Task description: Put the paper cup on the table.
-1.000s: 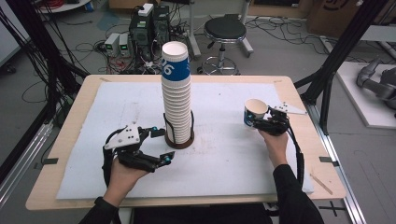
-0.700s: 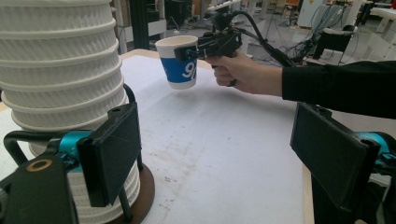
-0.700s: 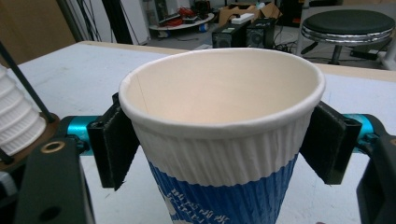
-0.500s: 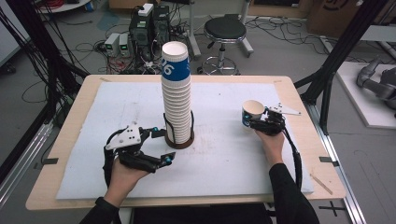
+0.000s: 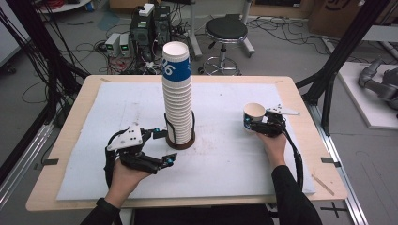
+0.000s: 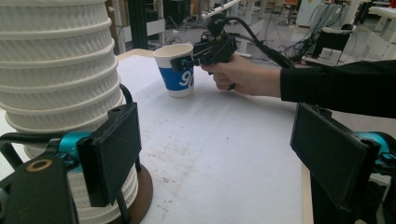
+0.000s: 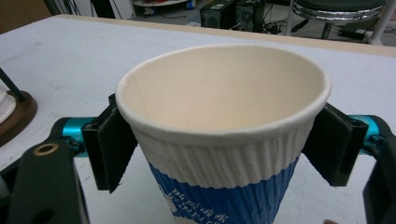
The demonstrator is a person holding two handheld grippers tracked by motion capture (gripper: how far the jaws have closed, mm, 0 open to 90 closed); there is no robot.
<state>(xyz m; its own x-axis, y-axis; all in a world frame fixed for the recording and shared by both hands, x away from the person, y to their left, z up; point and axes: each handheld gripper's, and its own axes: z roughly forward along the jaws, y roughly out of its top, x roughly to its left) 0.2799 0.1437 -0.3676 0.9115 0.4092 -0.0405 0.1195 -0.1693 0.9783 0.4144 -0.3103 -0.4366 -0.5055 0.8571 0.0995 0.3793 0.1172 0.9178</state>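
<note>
Standing on the white mat at the right of the table, we have a single paper cup, white with a blue band, upright with its mouth up. Our right gripper reaches it from the near right, one jaw on each side of the cup just under its rim. Those jaws have just been opening with the cup between them; in the right gripper view the pads sit right at the ribbed wall, and we cannot tell whether they press on it or stand a hair off. The left gripper view shows the cup resting on the mat with that gripper at its side.

Our left gripper lies near the left of the mat, its jaws spread partway and holding nothing. One jaw is just beside the foot of the tall stack of cups, which stands in a black wire holder on a round brown base in the middle of the mat. The single cup is well apart from the stack, to its right.
</note>
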